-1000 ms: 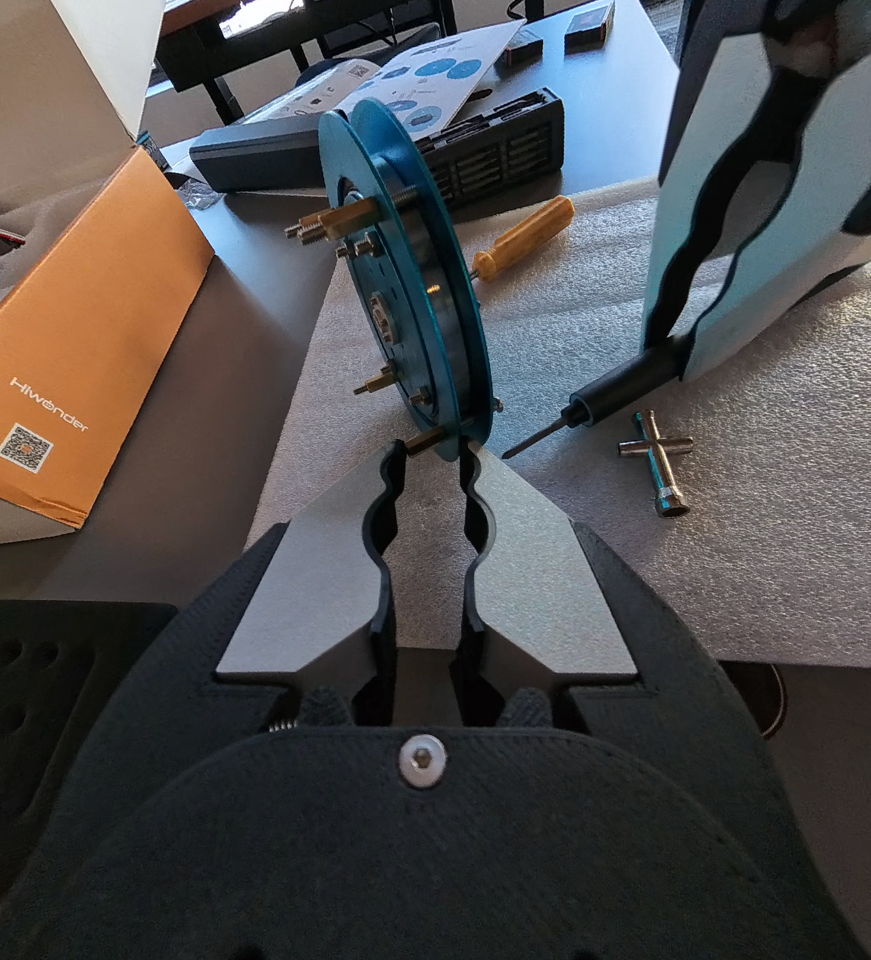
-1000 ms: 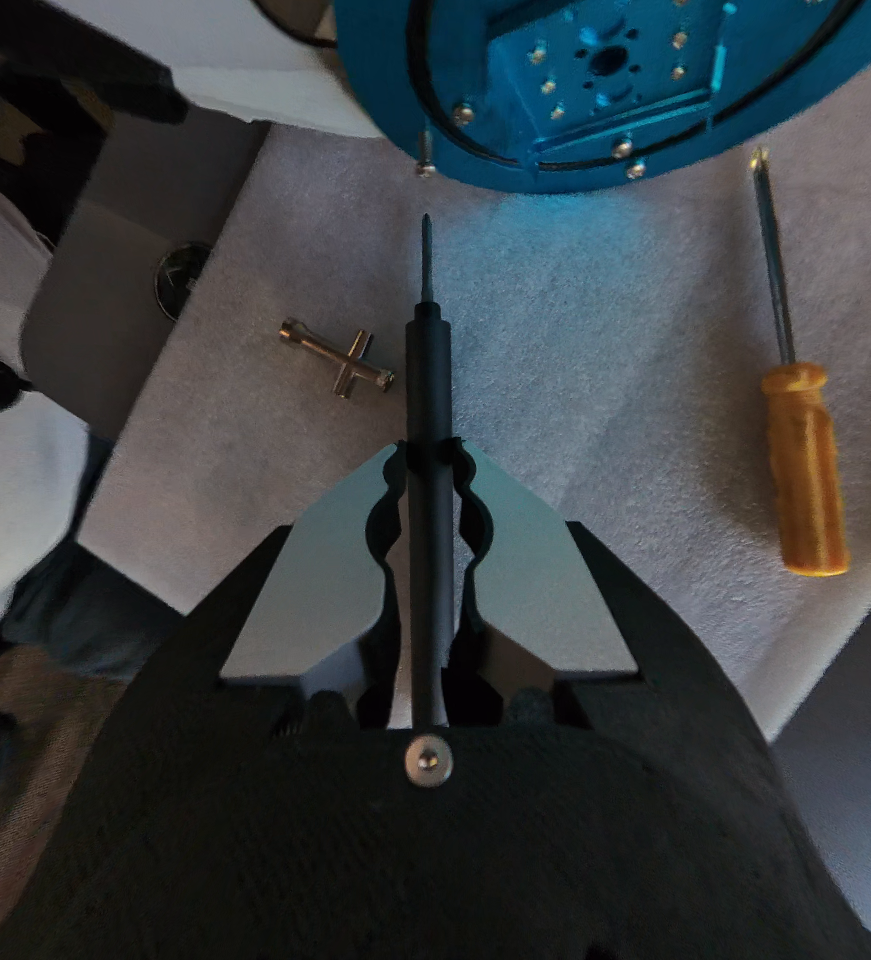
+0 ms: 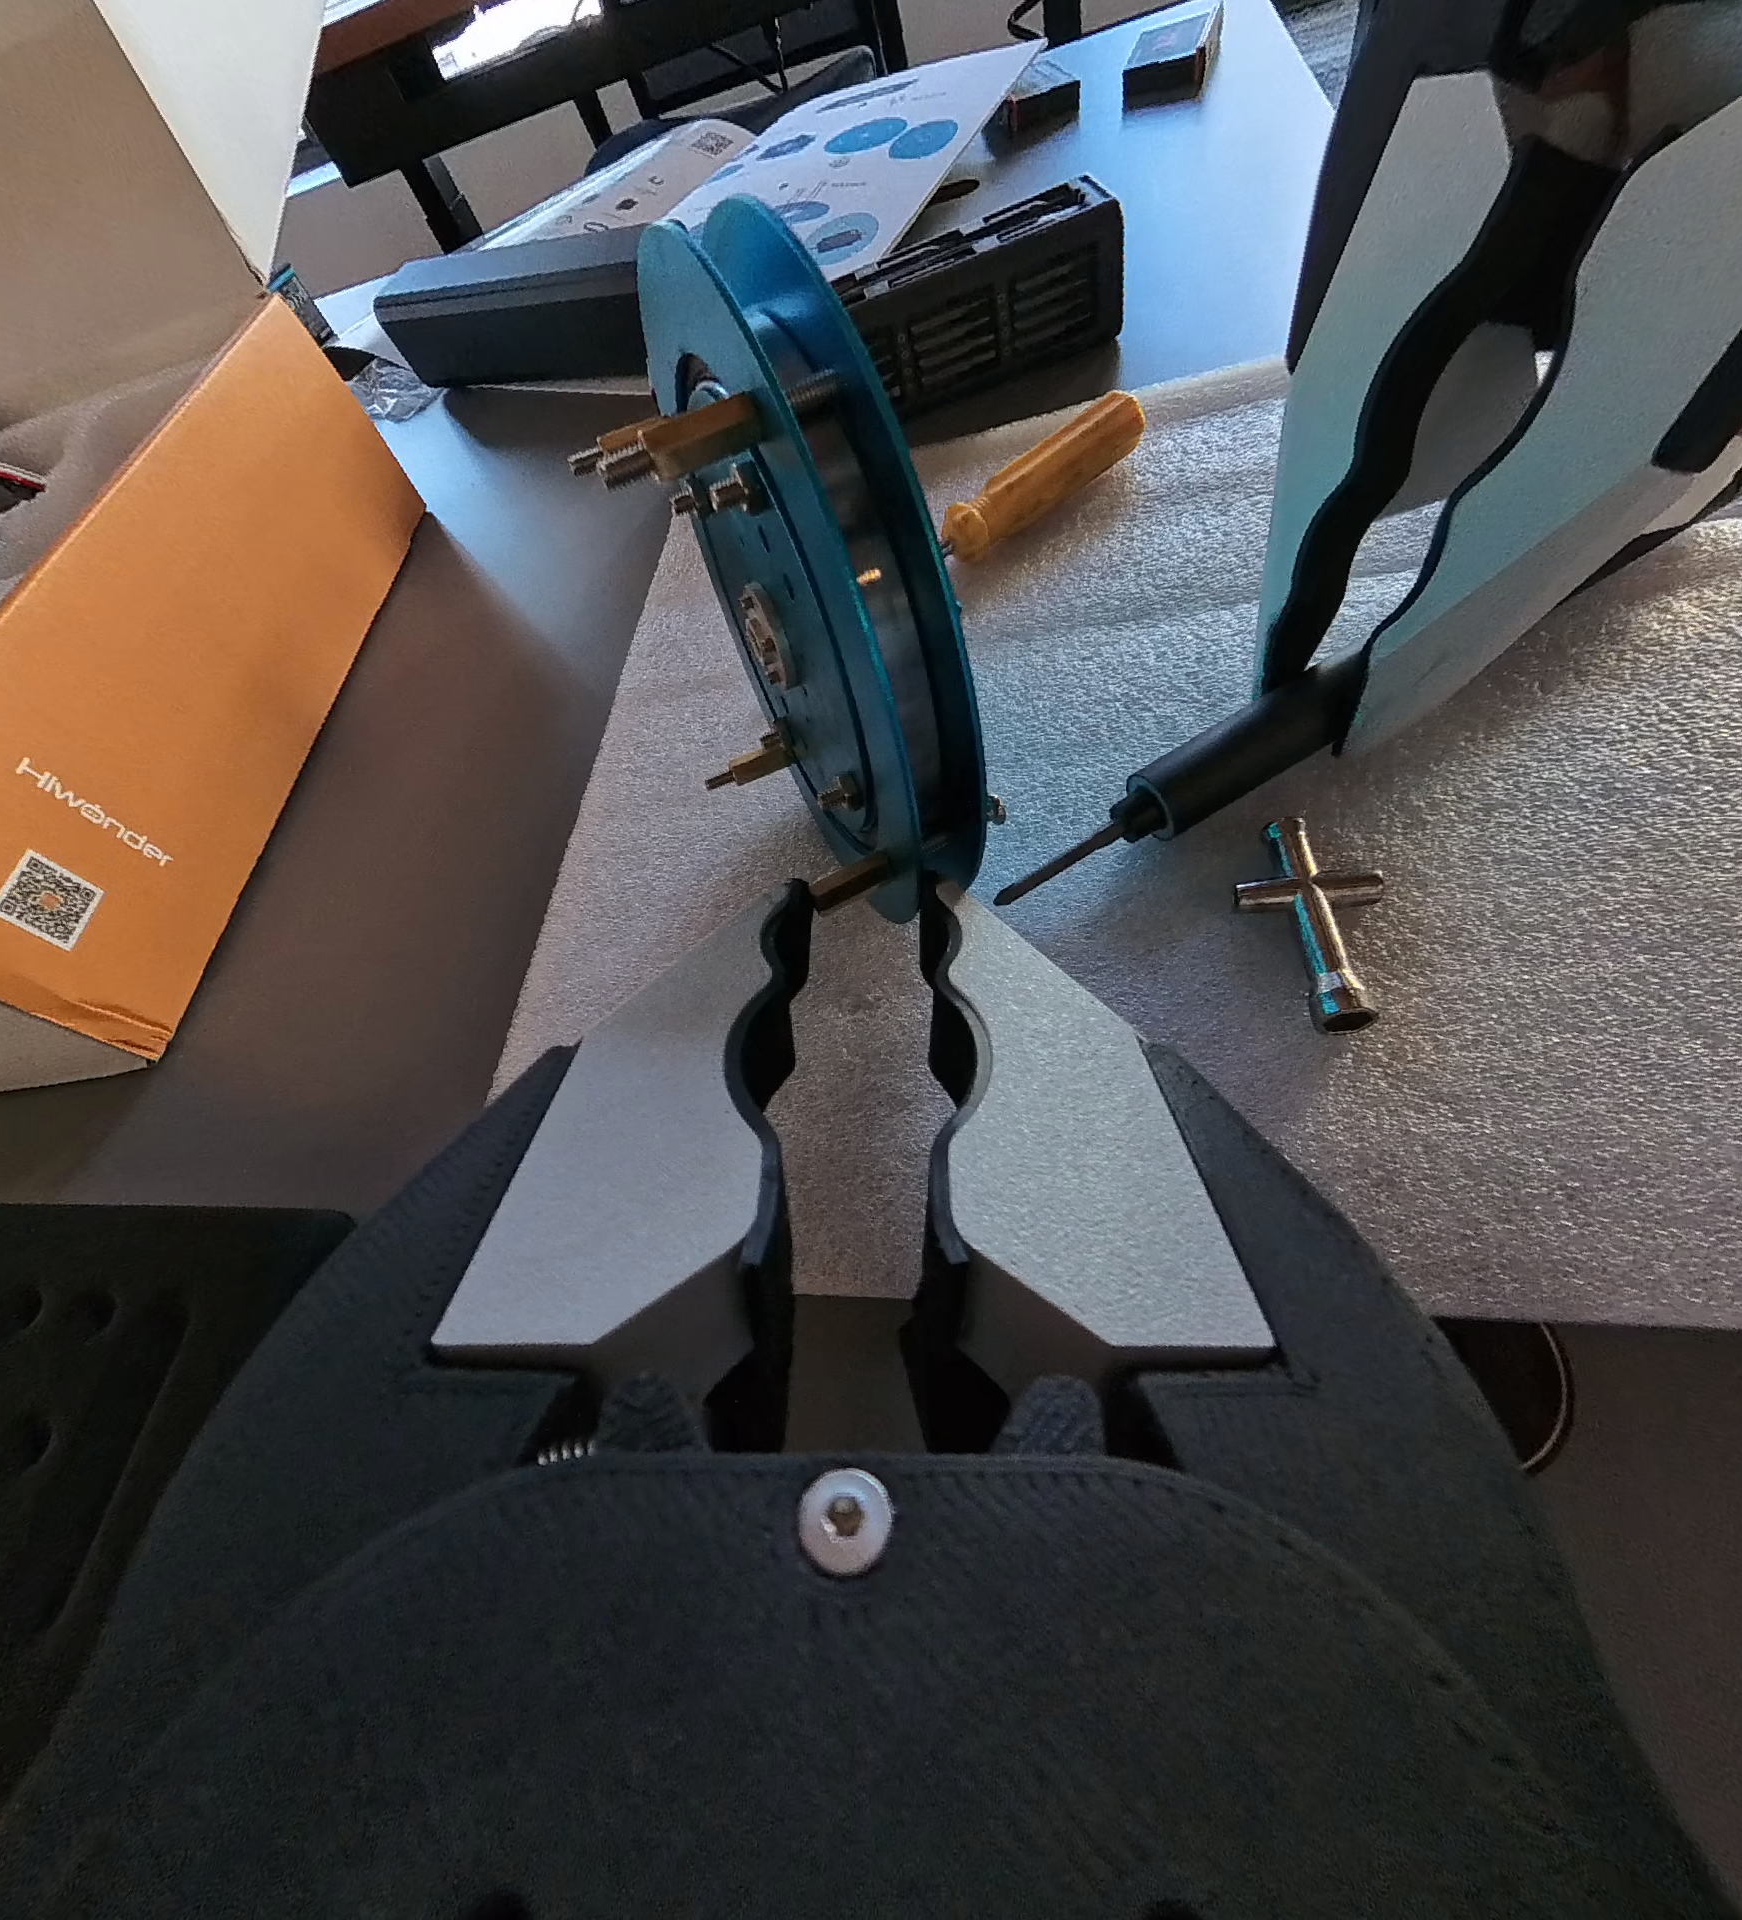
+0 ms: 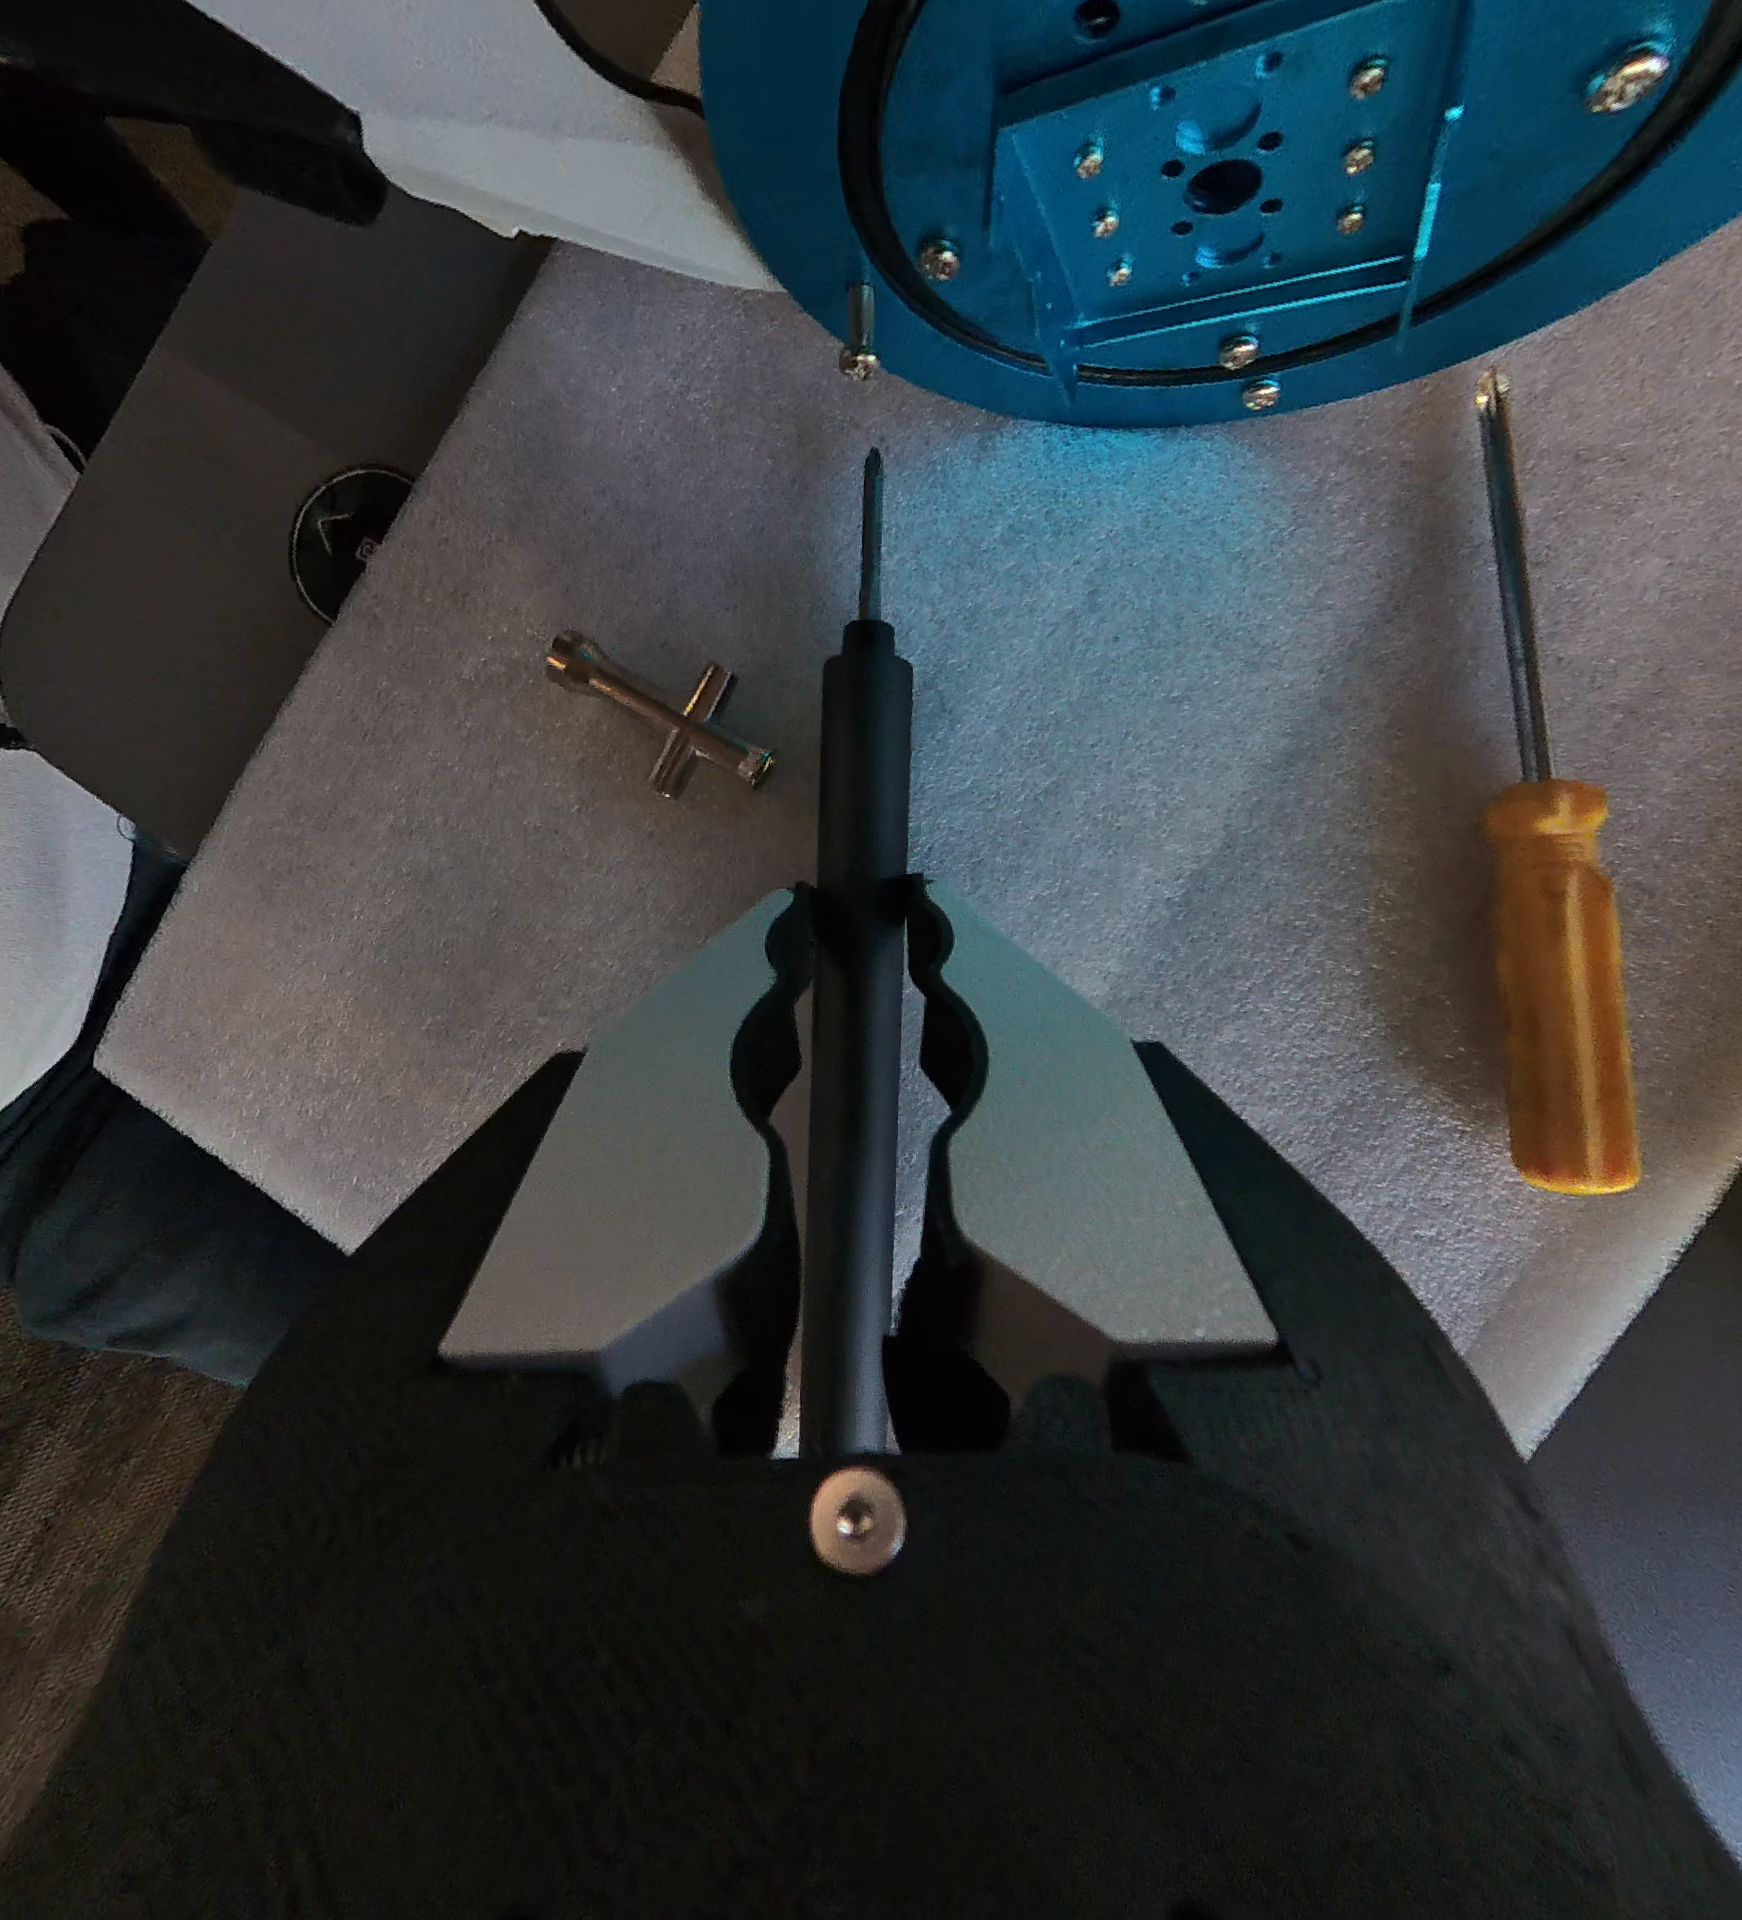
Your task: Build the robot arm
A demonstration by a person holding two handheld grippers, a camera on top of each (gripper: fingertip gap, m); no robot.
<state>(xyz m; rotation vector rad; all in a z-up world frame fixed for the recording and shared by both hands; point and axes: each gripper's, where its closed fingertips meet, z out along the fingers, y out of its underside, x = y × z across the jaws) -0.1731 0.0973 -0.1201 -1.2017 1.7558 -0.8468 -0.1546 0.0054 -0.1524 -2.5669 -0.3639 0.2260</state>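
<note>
The left gripper [image 3: 859, 906] is clamped on the bottom rim of the blue disc assembly [image 3: 815, 561], which stands upright on edge with its axle lying level and its brass standoffs [image 3: 654, 452] pointing off to the left. The right gripper [image 4: 862, 894] is closed on one black screwdriver [image 4: 859, 935], whose long axis runs straight along the fingers; its thin tip points at the disc's lower edge, just short of a loose screw [image 4: 859, 335] hanging at the rim. Three hand tools show in all: the held black driver, one orange-handled screwdriver [image 4: 1563, 977] lying flat to the right with its shaft pointing away, and one metal cross wrench [image 4: 675, 727] just left of the black driver. All lie on a white foam mat [image 4: 1106, 644] whose left edge falls near the wrench; bare mat lies open between the two drivers. An orange box [image 3: 150, 665] sits well off the mat at left.
</note>
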